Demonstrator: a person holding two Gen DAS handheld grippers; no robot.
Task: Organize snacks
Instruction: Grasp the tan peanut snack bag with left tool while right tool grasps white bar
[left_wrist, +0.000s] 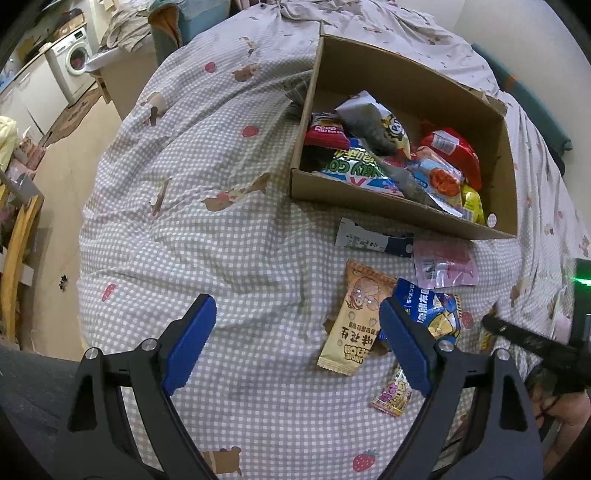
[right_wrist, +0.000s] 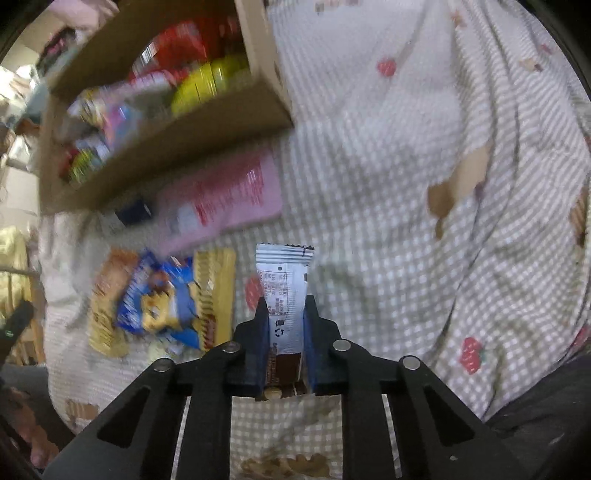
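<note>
My right tongs (right_wrist: 286, 314) pinch a slim white-and-brown foil snack bar (right_wrist: 285, 284) at its lower half — the printed end juts forward, ready for the open brown cardboard box (right_wrist: 207, 129) ahead. My left tongs (left_wrist: 299, 343) hang spread above the checked bedsheet (left_wrist: 207, 221), empty.

I read "FOOD" on a red packet (left_wrist: 325, 133) in the cardboard box (left_wrist: 406, 85). A tan packet (left_wrist: 356, 317) on the bed shows Chinese characters upside down.
</note>
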